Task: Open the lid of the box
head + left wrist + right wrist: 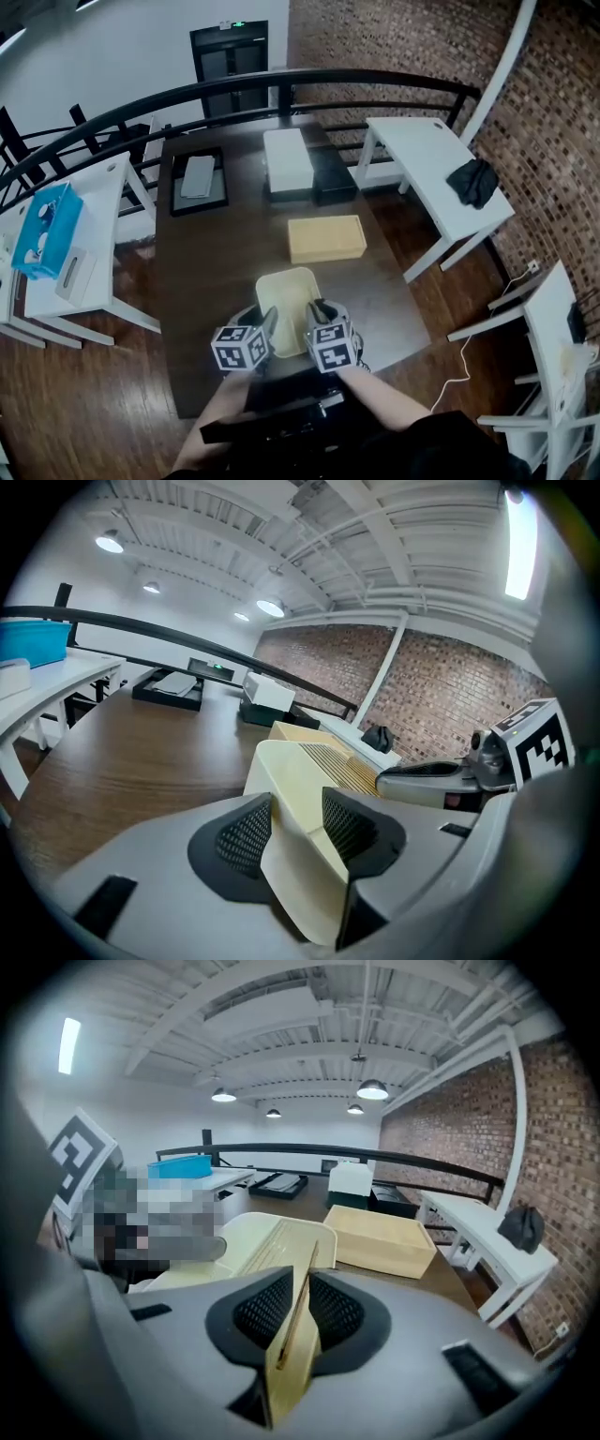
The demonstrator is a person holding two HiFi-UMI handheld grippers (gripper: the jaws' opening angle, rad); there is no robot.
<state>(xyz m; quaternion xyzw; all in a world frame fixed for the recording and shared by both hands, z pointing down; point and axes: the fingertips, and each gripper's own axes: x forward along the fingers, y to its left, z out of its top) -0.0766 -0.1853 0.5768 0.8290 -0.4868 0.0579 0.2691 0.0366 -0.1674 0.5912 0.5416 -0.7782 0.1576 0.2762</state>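
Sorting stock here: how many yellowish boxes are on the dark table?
2. The near box sits at the front of the table, gripped by the left gripper and right gripper; the far box lies closed beyond it.

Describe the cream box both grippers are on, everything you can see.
The cream box is pale yellow and plastic-looking, with rounded corners and a ribbed face. It sits toward the near end of the dark wooden table, short of a tan box. The left gripper is clamped on its near wall, the right gripper on a thin edge. Whether the lid is up, I cannot tell.
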